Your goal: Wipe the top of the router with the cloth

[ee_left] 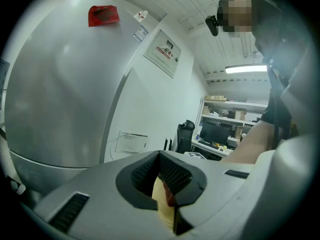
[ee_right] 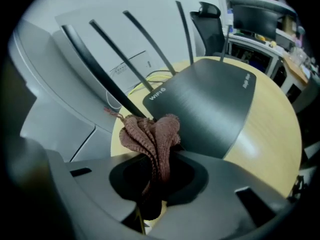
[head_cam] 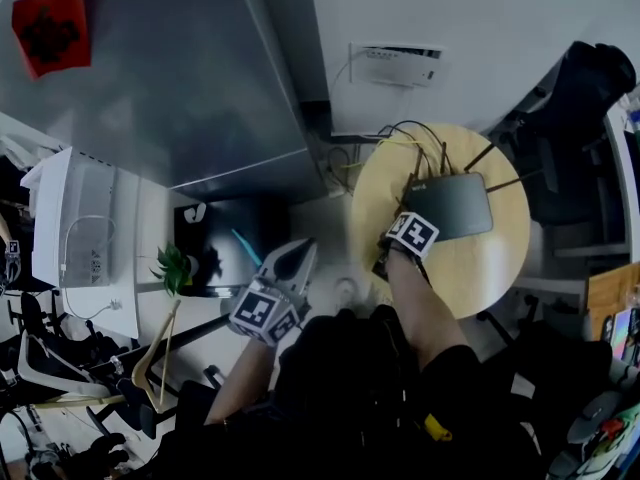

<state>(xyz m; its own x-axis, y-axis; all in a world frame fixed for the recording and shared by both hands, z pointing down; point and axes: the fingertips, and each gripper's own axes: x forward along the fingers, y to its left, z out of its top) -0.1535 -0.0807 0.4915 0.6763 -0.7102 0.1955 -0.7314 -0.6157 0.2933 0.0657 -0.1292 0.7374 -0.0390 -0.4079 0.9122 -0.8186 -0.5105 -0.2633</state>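
Right gripper (ee_right: pixel 159 160) clamping cloth (ee_right: pixel 152 131) — bunched, router (ee_right: pixel 205 104) near

The router (head_cam: pixel 455 206) lies mid-surface (head_cam: pixel 490 268), cables (head_cam: pixel 398 144) behind at the far edge, cloth (ee_right: pixel 150 134) at its left corner.

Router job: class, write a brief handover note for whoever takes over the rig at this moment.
Right gripper: fingers shut on the bunched cloth, at the near edge of the router on the round table.
Left gripper: shut, empty, held away from the table.
Done: cloth gripped and at the router.
Left: wipe across the router's top; no wiped area can be made out.
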